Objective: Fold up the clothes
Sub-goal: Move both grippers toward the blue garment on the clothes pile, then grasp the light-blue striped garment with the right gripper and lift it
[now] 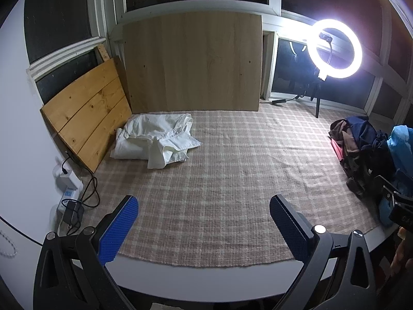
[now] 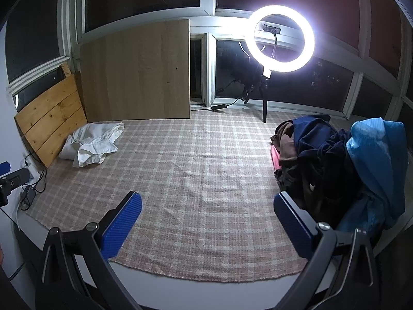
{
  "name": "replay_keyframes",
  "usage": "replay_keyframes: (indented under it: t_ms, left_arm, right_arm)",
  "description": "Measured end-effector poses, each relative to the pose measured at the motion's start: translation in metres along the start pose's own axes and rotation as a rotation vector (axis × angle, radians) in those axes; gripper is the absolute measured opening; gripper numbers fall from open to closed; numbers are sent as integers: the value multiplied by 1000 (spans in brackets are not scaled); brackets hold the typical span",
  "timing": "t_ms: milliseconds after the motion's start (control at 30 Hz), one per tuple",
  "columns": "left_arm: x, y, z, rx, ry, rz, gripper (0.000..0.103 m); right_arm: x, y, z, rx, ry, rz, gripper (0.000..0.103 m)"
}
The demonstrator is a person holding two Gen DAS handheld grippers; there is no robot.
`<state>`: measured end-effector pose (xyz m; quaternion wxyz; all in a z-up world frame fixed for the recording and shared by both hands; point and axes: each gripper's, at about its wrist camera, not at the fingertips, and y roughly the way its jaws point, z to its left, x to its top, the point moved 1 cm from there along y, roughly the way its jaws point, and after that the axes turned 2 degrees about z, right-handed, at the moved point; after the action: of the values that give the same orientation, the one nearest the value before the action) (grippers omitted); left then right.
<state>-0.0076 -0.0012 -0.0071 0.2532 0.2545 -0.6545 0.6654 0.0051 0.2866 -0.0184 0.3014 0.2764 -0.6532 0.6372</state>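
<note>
Blue ribbed pads on black fingers fill the bottom of both views: the left gripper (image 1: 204,219) and the right gripper (image 2: 207,215) both gape wide with nothing between the jaws, hanging over the near edge of a pink-and-cream plaid woven cloth (image 1: 219,180). That cloth covers most of a white table (image 1: 206,281), and its whole middle is open, so plenty of room to move.

Upper left of the frame, a crumpled white shirt (image 1: 155,139) sits bunched at the cloth's far corner, right by a slanted knotty pine plank panel (image 1: 85,124) and a pale smooth wooden board (image 1: 191,62) leaning against the dark windows. Over at the right edge there's a heap of dark clothes (image 2: 315,155), navy, brown and black all tangled, with a bright blue garment (image 2: 374,160) draped on its near side. Something pink peeks out underneath, can't tell what.

A glowing ring light on a stand (image 2: 280,38) blows out the upper right. Cables and a white power strip (image 1: 67,191) hug the left edge, partly cut off.
</note>
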Motion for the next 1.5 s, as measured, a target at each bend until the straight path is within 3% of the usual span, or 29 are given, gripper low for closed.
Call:
replay_keyframes:
  t_ms: [233,533,1000,1133,1500]
  left_arm:
    - [-8,8,6,-3,9,2,102]
    - [-8,20,-11,-60,77,-8,102]
    - [4,28,-52,-192,196,-15,102]
    - [7,32,-64,-257,225,-9,102]
    - [14,48,-121,-361,289,53,102]
  right_arm:
    - [2,2,3,-33,6,-13,103]
    - [0,-5,-5,-87,54,-12,103]
    - [-8,-26,-26,-195,117,-32,103]
    - [-15,-39,-40,-199,141,-78,103]
    - [-39,-56,-119,-366,244,-23,103]
